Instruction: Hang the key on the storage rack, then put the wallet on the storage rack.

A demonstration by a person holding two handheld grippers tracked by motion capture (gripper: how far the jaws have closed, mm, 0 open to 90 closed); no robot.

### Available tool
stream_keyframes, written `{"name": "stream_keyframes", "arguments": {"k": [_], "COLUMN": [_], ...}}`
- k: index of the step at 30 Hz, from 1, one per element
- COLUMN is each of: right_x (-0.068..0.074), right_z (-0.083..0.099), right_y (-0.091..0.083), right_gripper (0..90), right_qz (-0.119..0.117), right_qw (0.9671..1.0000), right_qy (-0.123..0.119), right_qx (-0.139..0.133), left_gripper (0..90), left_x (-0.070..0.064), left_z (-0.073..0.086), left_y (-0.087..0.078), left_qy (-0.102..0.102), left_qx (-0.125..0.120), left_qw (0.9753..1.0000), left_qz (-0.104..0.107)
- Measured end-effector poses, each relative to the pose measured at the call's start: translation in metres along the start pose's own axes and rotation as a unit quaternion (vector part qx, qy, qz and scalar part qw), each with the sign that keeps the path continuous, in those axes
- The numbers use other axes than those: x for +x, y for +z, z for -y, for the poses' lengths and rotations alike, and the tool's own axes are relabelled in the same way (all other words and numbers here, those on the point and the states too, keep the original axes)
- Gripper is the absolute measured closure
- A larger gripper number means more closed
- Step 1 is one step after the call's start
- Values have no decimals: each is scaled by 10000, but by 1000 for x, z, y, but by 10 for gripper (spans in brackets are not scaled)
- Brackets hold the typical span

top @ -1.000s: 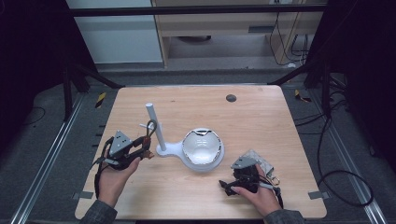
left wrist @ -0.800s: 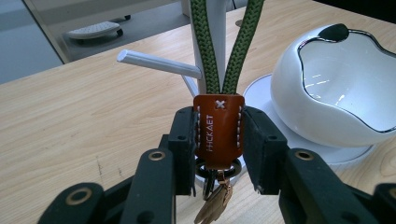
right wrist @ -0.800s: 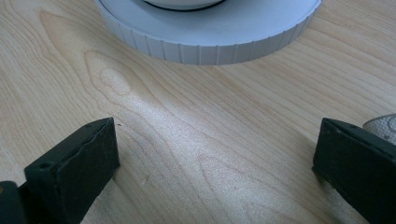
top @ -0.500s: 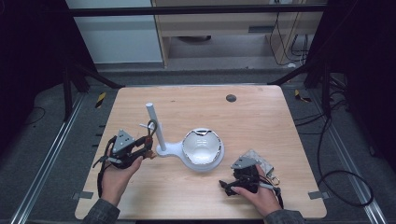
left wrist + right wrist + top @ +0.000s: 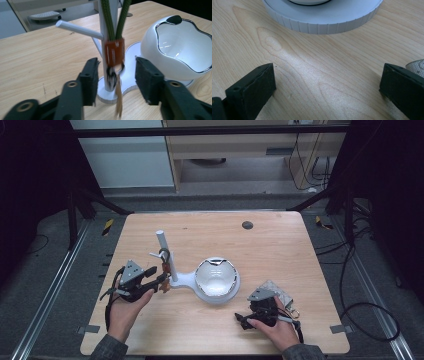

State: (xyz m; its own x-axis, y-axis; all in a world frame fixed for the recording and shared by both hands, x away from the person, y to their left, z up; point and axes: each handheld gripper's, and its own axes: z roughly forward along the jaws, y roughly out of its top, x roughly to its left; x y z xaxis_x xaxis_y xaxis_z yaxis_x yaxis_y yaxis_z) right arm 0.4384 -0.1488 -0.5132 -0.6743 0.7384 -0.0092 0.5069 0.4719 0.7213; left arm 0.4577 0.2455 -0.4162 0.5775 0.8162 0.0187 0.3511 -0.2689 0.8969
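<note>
Keys on a green cord (image 5: 114, 30) hang from the white stand (image 5: 108, 45). Left gripper (image 5: 116, 75) is wide open around them, holding nothing. Grabbing comes next. Right gripper (image 5: 327, 85) rests open on the table (image 5: 280, 245).

Wooden table (image 5: 280, 245) (dark floor around)

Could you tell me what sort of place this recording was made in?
Probably a lab or test workspace: a bare wooden table stands inside a dark metal frame, loose cables lie on the grey floor, and office cabinets stand behind.
</note>
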Motion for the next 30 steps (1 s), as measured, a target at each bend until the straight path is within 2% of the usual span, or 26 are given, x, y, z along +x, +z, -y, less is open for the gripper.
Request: {"name": "stream_keyframes", "arguments": {"k": [1,3,4,5,6,7,8,10,11,12,13,14,16,17,18,20,23,25,26,27,28,30], "right_x": [0,1,1,1,1,2,2,2,0,0,-3,-3,-8,-14,-14,-22,-37,-46,-53,-56,-56,-61], "right_z": [0,0,0,-1,-1,-4,-4,-7,-11,-11,-15,-15,-17,-19,-19,-19,-19,-18,-16,-15,-15,-13], "right_y": [0,0,0,-2,-2,-6,-6,-14,-24,-24,-34,-34,-45,-56,-56,-67,-78,-80,-81,-80,-80,-78], "right_gripper": [3,7,7,44,44,64,64,61,60,60,59,59,58,57,57,49,58,64,70,73,73,85], "right_qz": [13,-4,-4,30,30,136,136,203,271,271,357,357,422,540,540,560,703,662,589,561,561,480], "right_qw": [10000,10000,10000,10000,10000,9999,9999,9998,9996,9996,9993,9993,9990,9985,9985,9984,9971,9969,9967,9964,9964,9956], "right_qy": [0,6,6,-5,-5,0,0,-22,-43,-43,-92,-92,-121,-114,-114,-21,85,145,225,236,236,268], "right_qx": [4,24,24,67,67,78,78,-8,-68,-68,-51,-51,-6,11,11,49,276,407,508,583,583,762], "left_gripper": [462,383,356,329,293,259,259,191,142,91,68,67,63,46,50,49,45,46,48,48,47,46], "left_x": [0,2,2,7,7,10,15,22,29,29,32,32,37,41,41,44,46,46,47,47,47,47], "left_z": [7,17,17,27,27,31,34,41,48,48,54,54,59,64,64,70,76,79,80,82,82,84], "left_y": [-1,0,0,1,1,2,3,4,8,8,12,12,13,14,14,13,19,24,26,29,29,31], "left_qy": [-24,2,2,-10,-10,4,5,-48,-72,-72,135,135,137,-34,-34,-189,-207,-223,-229,-230,-230,-229], "left_qx": [-20,127,127,180,180,303,393,507,720,720,997,997,1039,1229,1229,1251,1428,1569,1584,1651,1651,1706], "left_qw": [10000,9999,9999,9997,9997,9993,9989,9982,9965,9965,9938,9938,9925,9901,9901,9894,9872,9849,9849,9838,9838,9832], "left_qz": [-9,-33,-33,-163,-163,-201,-248,-304,-413,-413,-472,-472,-623,-679,-679,-713,-682,-691,-663,-663,-663,-616]}}
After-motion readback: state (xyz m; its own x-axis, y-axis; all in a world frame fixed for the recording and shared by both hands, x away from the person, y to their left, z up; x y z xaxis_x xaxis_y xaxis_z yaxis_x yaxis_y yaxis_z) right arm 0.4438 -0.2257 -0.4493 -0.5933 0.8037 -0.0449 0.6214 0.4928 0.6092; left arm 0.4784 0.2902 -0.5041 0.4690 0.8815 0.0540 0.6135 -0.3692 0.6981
